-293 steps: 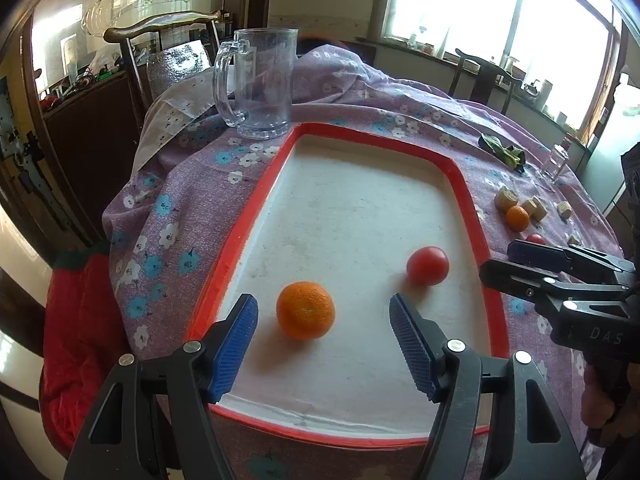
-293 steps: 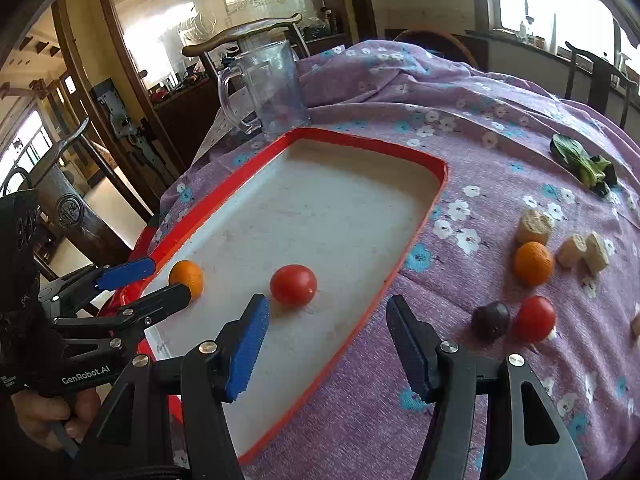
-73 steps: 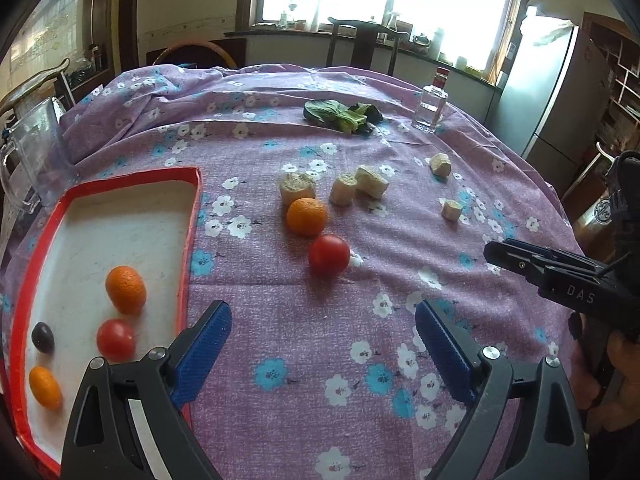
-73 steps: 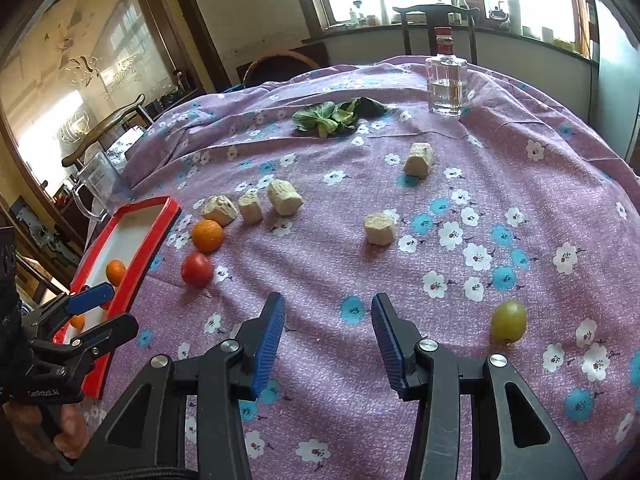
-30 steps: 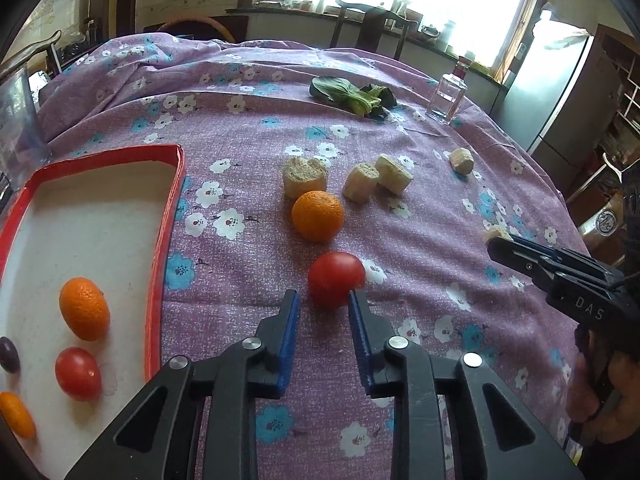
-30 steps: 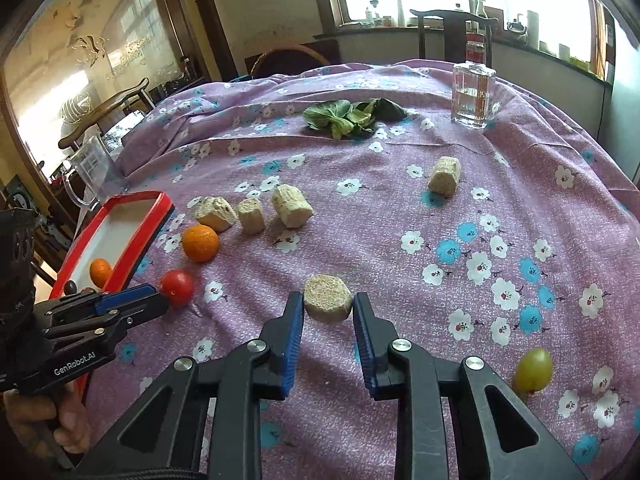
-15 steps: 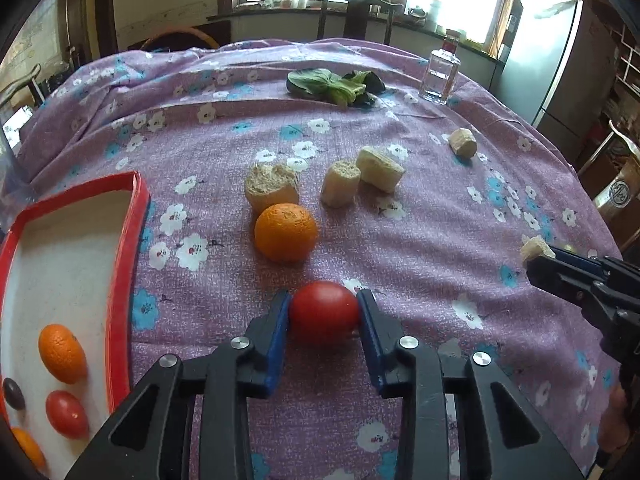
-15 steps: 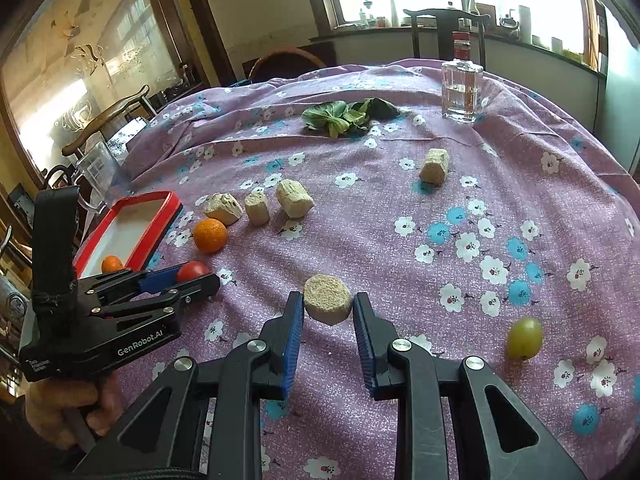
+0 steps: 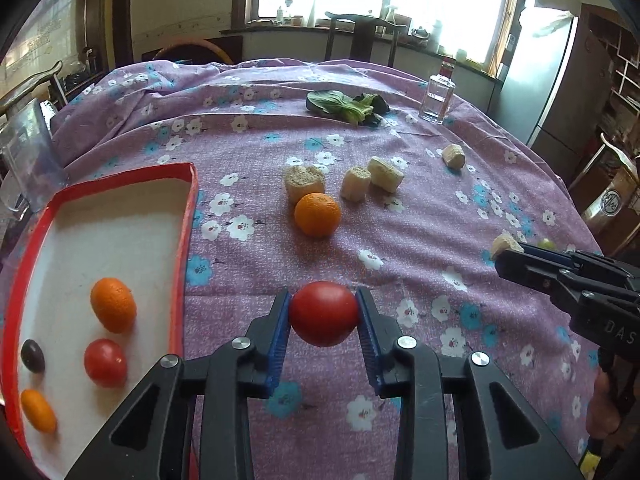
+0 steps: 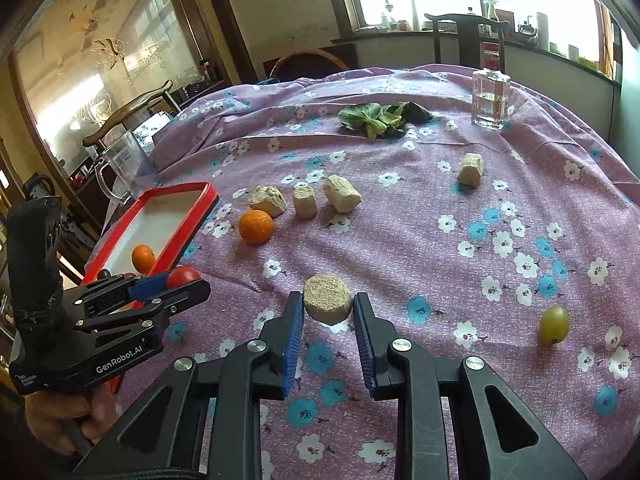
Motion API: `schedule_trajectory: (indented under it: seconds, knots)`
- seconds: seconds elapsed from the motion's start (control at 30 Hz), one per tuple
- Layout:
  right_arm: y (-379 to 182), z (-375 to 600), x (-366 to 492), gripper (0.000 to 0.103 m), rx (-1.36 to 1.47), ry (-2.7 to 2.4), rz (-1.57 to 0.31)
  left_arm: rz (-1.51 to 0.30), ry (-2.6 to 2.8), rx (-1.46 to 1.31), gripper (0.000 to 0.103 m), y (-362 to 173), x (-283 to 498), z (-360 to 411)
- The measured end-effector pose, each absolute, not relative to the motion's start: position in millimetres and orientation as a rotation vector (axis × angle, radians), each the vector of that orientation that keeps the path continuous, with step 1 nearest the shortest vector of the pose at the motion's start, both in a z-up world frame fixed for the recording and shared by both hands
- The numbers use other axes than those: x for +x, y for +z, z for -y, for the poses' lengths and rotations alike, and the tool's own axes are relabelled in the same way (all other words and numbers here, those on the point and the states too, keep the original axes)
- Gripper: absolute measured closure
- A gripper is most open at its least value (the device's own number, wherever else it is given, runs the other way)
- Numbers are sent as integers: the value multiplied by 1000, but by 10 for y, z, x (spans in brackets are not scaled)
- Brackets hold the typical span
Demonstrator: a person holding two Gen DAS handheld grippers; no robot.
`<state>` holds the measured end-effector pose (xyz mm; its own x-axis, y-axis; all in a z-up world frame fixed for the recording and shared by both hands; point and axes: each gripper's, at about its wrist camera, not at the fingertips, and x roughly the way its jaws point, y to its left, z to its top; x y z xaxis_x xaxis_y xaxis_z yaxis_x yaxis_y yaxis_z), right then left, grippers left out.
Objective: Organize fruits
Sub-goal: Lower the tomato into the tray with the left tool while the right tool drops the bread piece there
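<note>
My left gripper (image 9: pixel 322 301) is shut on a red tomato (image 9: pixel 323 316), held a little above the purple flowered cloth. To its left lies the red-rimmed white tray (image 9: pixel 188 216) with an orange (image 9: pixel 113 305), a tomato (image 9: pixel 105 363), a dark plum (image 9: pixel 33 356) and a small orange (image 9: pixel 38 410). Another orange (image 9: pixel 317 215) rests on the cloth ahead. My right gripper (image 10: pixel 327 305) is shut on a beige chunk (image 10: pixel 327 298), off the cloth. A green grape (image 10: pixel 554 325) lies at its right. The left gripper (image 10: pixel 176 282) with its tomato shows beside the tray in the right wrist view.
Several beige chunks (image 10: pixel 304 200) lie behind the loose orange, and one more (image 10: pixel 470 170) sits farther right. Leafy greens (image 10: pixel 376 118) and a glass bottle (image 10: pixel 490 98) stand at the back. A glass mug (image 10: pixel 122 168) is behind the tray.
A second ago the tomato lay on the cloth just ahead of my left gripper's shut jaws; now they grip it and it is lifted. The right gripper keeps its chunk.
</note>
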<state>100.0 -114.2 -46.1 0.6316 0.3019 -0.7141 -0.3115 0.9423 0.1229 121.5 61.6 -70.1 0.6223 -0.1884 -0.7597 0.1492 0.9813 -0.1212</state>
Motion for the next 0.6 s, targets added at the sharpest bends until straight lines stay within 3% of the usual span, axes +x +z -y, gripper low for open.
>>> schedule_trajectory:
  seconds: [0.6]
  knots:
    - [-497,350,701,77,-89,498,-829,-845,-97,-107,71,-433,420,-1338]
